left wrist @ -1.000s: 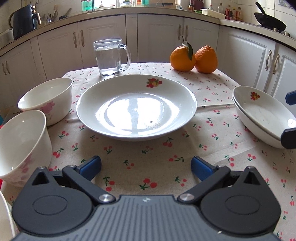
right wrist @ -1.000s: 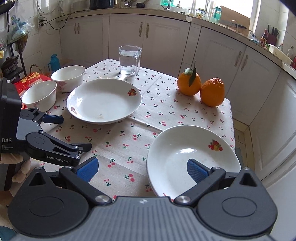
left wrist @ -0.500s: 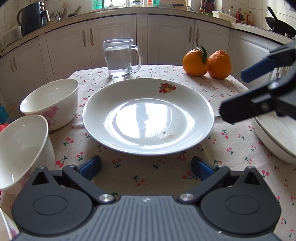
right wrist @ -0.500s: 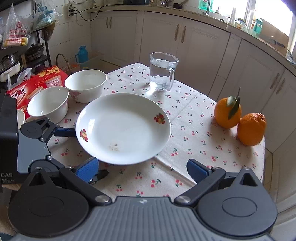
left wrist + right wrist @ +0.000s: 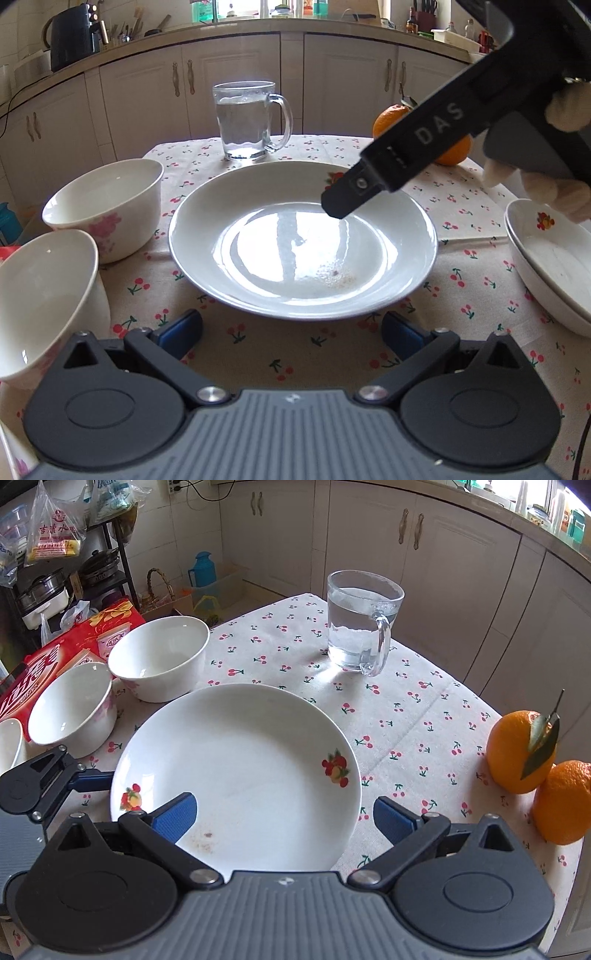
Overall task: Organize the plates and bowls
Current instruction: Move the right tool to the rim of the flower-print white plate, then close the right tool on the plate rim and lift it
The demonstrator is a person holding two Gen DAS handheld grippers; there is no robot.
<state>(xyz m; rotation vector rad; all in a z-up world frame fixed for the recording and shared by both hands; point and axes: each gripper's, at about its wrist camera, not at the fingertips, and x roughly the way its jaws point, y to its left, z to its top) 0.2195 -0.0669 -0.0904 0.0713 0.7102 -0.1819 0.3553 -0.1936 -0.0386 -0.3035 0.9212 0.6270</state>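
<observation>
The large plate (image 5: 303, 240) sits in the middle of the tabletop (image 5: 461, 206), white, with a fruit decal on its rim and a few brown crumbs near its close edge. Two more plates (image 5: 550, 266), stacked one in the other, lie by the right edge and carry the same decal. On the left edge you have two white bowls with pink flowers: the far bowl (image 5: 107, 206) stands upright just beside the big plate, and the near bowl (image 5: 44, 295) is at the left near corner, just beside the far one. In the right wrist view a red carton (image 5: 40, 664) with white Chinese characters lies past that edge, too distorted to read.

Your right gripper (image 5: 284, 816) hangs over the near rim of the large plate, its blue pads spread wide and holding nothing. From the left wrist view its black body crosses above the plate, marked "DAS" in grey letters, with your white-gloved hand (image 5: 550, 184) around the handle. Your left gripper (image 5: 291, 328) is low at the near edge, in front of the plate, fingers also spread and empty.

A glass mug of water (image 5: 247, 118) stands at the far edge, two oranges (image 5: 543, 771) at the far right corner.
</observation>
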